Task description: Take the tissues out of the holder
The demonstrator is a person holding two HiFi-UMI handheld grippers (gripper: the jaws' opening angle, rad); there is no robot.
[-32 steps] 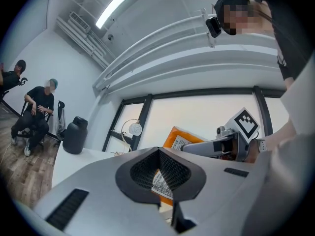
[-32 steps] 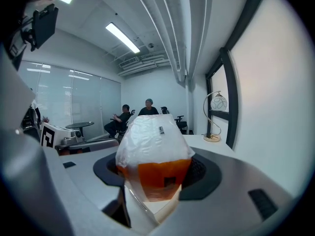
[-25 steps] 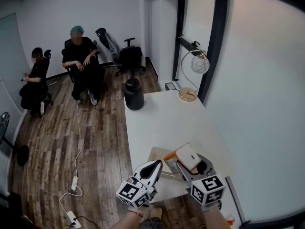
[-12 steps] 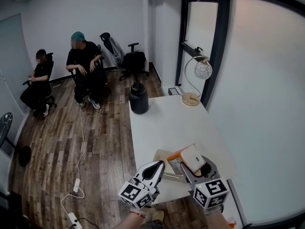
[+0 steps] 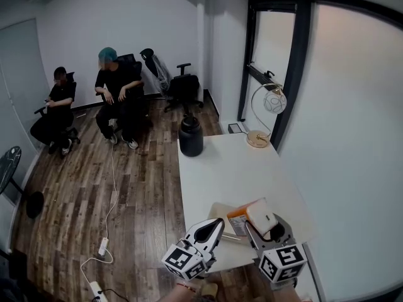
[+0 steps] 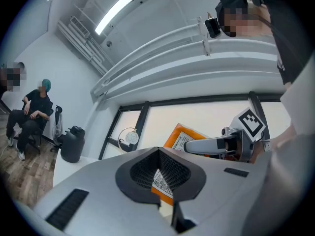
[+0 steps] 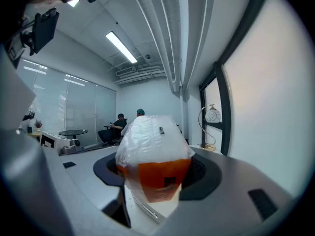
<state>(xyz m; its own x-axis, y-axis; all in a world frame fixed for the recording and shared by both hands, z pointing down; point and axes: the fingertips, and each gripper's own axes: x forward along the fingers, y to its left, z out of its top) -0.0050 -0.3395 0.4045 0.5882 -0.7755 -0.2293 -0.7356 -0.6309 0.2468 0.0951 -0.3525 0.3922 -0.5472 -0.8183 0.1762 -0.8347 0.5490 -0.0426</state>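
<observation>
Pack: orange-and-white plastic tissue pack (image 5: pixel 255 212) is hanging just above the flat beige holder (image 5: pixel 214 210) | Right gripper (image 7: pixel 155 181): still clamping the pack, unchanged | Left gripper (image 6: pixel 157 151): staying closed, empty, beside the holder | Task: removal is looking done.

floor (image 5: pixel 82 187): dark wood planks
walls (image 5: pixel 126 17): plain white
window (image 5: pixel 346 137): big frosted pane, black frame
worktop (image 5: pixel 233 168): white, globe lamp (image 5: pixel 275 99) on it
back wall: black office chairs (image 5: pixel 186 85)
</observation>
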